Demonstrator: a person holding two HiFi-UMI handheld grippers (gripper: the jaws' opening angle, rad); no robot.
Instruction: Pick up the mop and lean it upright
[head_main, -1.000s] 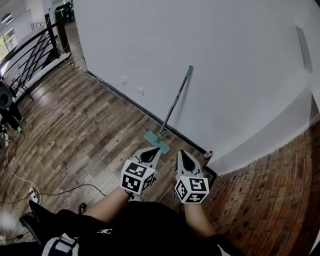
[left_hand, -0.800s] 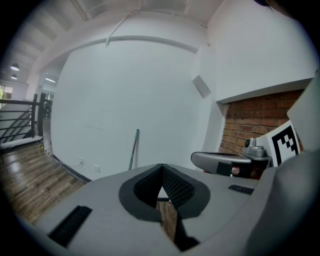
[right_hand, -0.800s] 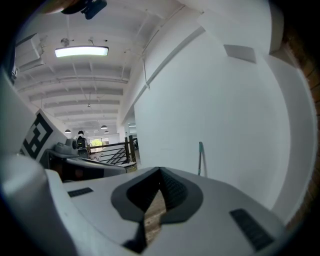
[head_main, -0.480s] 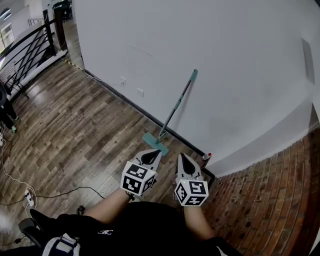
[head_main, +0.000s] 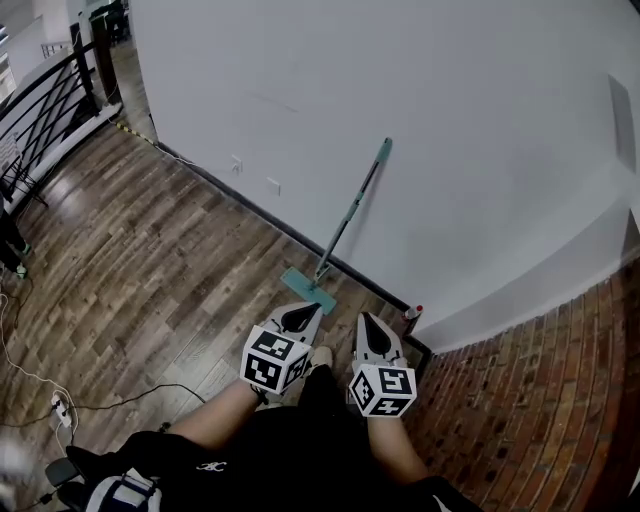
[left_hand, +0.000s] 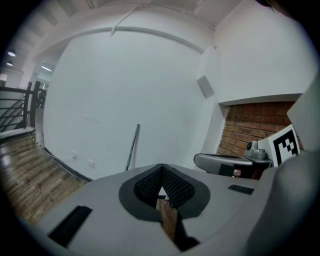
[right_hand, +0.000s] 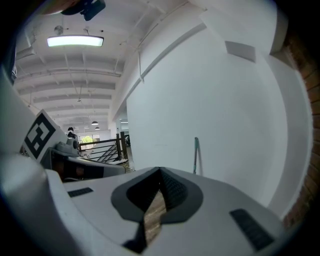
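Note:
A mop (head_main: 350, 212) with a teal-tipped handle leans upright against the white wall, its teal flat head (head_main: 308, 290) resting on the wood floor. Its handle also shows in the left gripper view as a thin mop pole (left_hand: 132, 147) and in the right gripper view as a mop pole (right_hand: 196, 155). My left gripper (head_main: 303, 312) hangs just short of the mop head, shut, with nothing between its tips. Beside it my right gripper (head_main: 363, 318) is shut and empty too. Neither gripper touches the mop.
A small red-capped bottle (head_main: 414, 315) stands at the wall's foot, right of the mop. Brick paving (head_main: 540, 400) lies to the right. A black railing (head_main: 45, 95) runs at the far left, and a cable with a power strip (head_main: 58, 405) lies on the wood floor.
The head view has drifted a little, so the railing and cable sit nearer the left edge. The mop stays leaning on the wall. Both grippers keep their place, shut.

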